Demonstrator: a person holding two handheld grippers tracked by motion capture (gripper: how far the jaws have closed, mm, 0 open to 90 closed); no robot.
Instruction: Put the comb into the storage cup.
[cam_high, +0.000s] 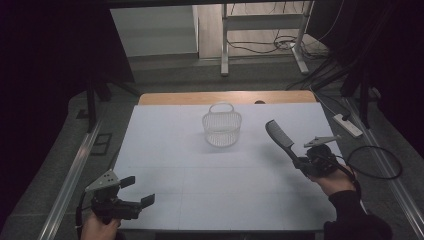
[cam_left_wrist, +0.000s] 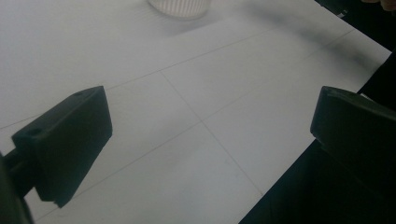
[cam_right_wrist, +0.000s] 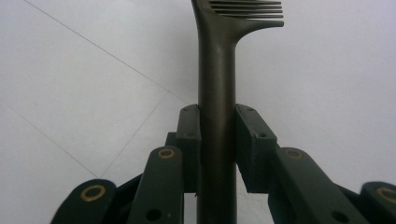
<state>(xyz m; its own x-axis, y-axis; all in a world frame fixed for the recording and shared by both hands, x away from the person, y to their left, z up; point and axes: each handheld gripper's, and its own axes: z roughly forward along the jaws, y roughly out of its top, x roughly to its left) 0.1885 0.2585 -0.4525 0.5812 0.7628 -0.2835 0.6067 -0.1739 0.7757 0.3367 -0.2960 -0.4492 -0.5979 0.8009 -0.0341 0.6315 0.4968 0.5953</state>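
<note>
Jaws clamped on the handle of a black comb (cam_right_wrist: 217, 93), the right gripper (cam_high: 303, 164) holds it above the white worktop (cam_high: 165, 165), teeth angled toward a white basket (cam_high: 222, 125) near the far edge. The left gripper (cam_high: 139, 190) hovers at the near left corner, jaws wide apart.

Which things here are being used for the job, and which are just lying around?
In use:
- comb, clamped by its handle in the right gripper
- white basket on the table, probably the target

Lying about:
- power strip on the floor
- cables on the floor
</note>
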